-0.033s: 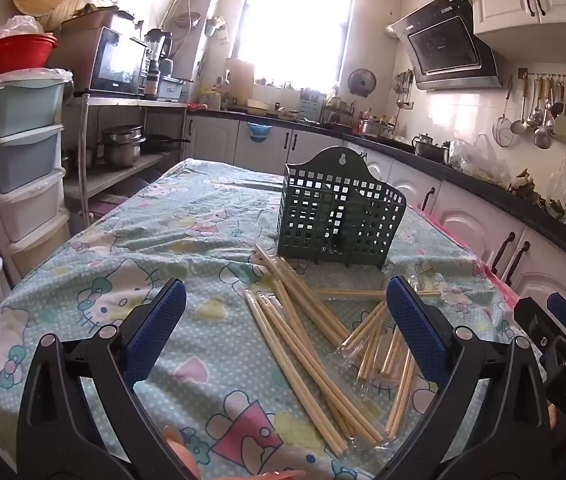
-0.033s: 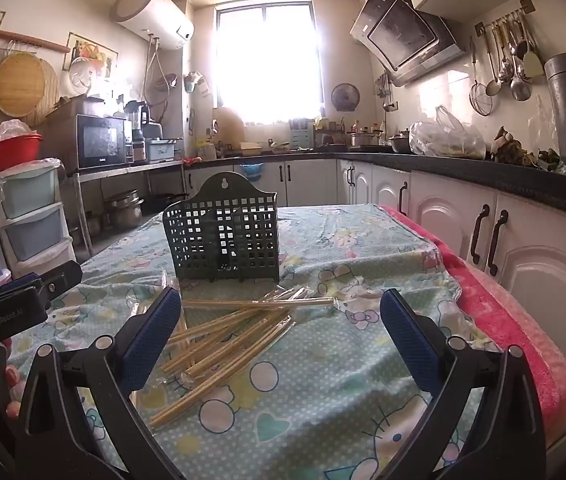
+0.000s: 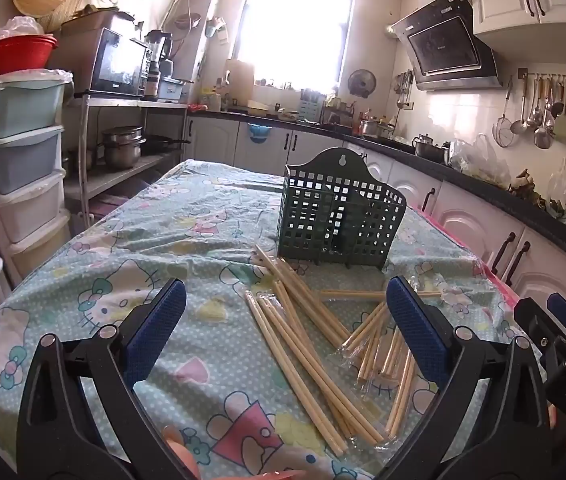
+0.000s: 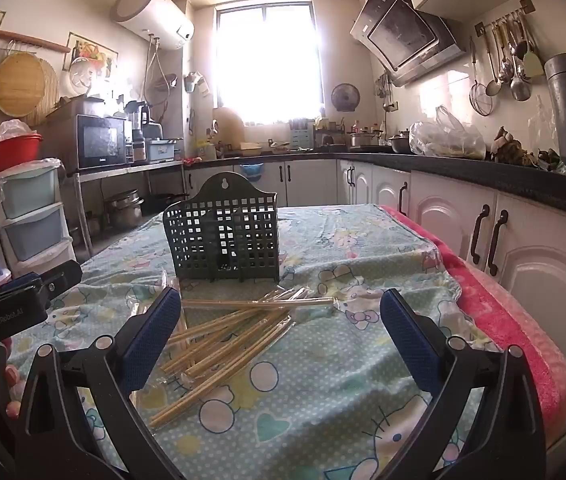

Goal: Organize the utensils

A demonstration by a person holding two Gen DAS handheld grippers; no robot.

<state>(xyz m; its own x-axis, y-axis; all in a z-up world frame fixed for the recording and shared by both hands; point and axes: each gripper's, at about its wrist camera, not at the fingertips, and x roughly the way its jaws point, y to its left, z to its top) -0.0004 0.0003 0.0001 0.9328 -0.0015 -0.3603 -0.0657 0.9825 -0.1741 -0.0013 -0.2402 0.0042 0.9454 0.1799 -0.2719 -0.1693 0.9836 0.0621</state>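
A dark green perforated utensil basket (image 3: 341, 220) stands upright on the table; it also shows in the right wrist view (image 4: 225, 236). Several wooden chopsticks in clear wrappers (image 3: 315, 332) lie scattered in front of it, and they also show in the right wrist view (image 4: 227, 332). My left gripper (image 3: 287, 328) is open and empty, held above the chopsticks. My right gripper (image 4: 281, 330) is open and empty, just right of the pile. The right gripper's body shows at the left wrist view's right edge (image 3: 563, 344).
The table carries a light green cartoon-print cloth (image 3: 131, 280) with a pink towel along its right edge (image 4: 511, 320). Plastic drawer units (image 3: 23, 176) stand to the left. White cabinets and a dark counter (image 4: 503, 184) run along the right.
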